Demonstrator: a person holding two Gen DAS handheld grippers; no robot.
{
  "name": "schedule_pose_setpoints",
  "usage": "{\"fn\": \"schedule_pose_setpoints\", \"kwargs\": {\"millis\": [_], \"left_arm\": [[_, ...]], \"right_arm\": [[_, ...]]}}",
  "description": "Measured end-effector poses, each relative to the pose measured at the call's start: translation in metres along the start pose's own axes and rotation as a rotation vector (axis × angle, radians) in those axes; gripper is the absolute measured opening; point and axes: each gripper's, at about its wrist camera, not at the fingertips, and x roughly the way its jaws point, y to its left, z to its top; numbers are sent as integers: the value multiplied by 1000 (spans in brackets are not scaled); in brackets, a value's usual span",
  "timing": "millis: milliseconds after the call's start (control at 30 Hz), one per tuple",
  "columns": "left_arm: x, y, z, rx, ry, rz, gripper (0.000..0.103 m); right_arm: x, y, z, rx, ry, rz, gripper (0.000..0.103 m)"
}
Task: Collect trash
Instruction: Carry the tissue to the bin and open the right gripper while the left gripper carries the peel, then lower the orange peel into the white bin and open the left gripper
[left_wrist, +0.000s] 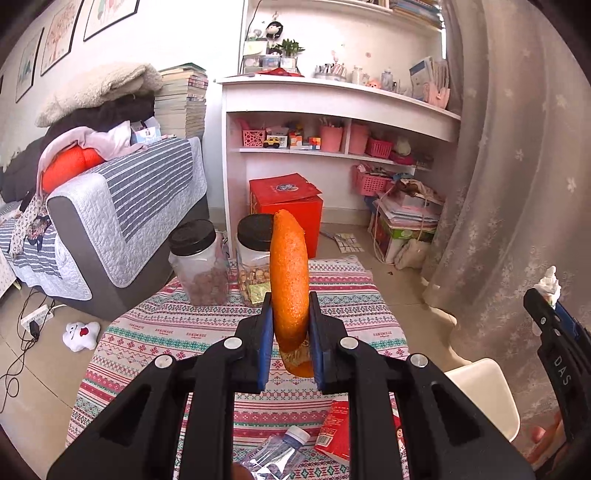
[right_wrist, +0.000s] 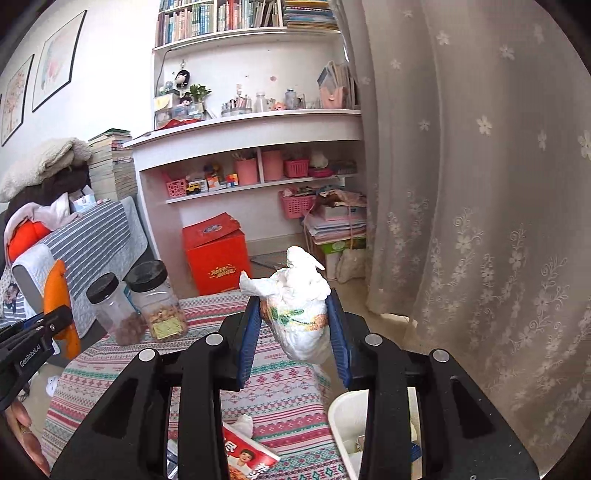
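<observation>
My left gripper (left_wrist: 290, 325) is shut on a long orange peel (left_wrist: 289, 280) and holds it upright above the patterned tablecloth (left_wrist: 177, 332). My right gripper (right_wrist: 294, 325) is shut on a crumpled white tissue wad (right_wrist: 299, 314) above the same cloth. A white bin (right_wrist: 347, 417) stands at the table's right edge, just below the right gripper; it also shows in the left wrist view (left_wrist: 484, 387). A crushed plastic bottle (left_wrist: 275, 454) and a red snack packet (left_wrist: 334, 432) lie on the cloth near me. The left gripper with the peel (right_wrist: 59, 295) shows at the left of the right wrist view.
Two black-lidded plastic jars (left_wrist: 201, 262) (left_wrist: 255, 258) stand at the table's far edge. A red box (left_wrist: 286, 206) sits on the floor under white shelves (left_wrist: 332, 96). A grey striped sofa (left_wrist: 122, 206) is on the left, a lace curtain (left_wrist: 517, 184) on the right.
</observation>
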Motion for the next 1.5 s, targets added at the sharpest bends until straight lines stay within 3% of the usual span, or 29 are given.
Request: {"fn": "schedule_pose_setpoints", "kwargs": {"millis": [200,400,467,533,600,700,933,1500], "left_arm": [[2,-31,-9,50,2,-18,18],[2,-55,-19,94,14,-31,18],[3,-63,-22,105,22,-41,18],[3,-74,-25,120,30,-54,18],[2,-86,-27,135,34,-71,18],[0,-107,-28,147,38,-105,18],[3,-167,-46,163,110,-209,20],[14,-294,-77,260,249,-354,23]], "right_arm": [[1,-39,-2,41,32,-86,33],[15,-86,-9,71,133,-183,35],[20,-100,-13,77,178,-193,44],[19,-114,-18,101,194,-203,63],[13,-128,-18,118,185,-214,64],[-1,-151,-15,168,146,-261,82],[-25,-211,-16,299,107,-366,96],[-53,-285,-26,449,73,-446,96]]}}
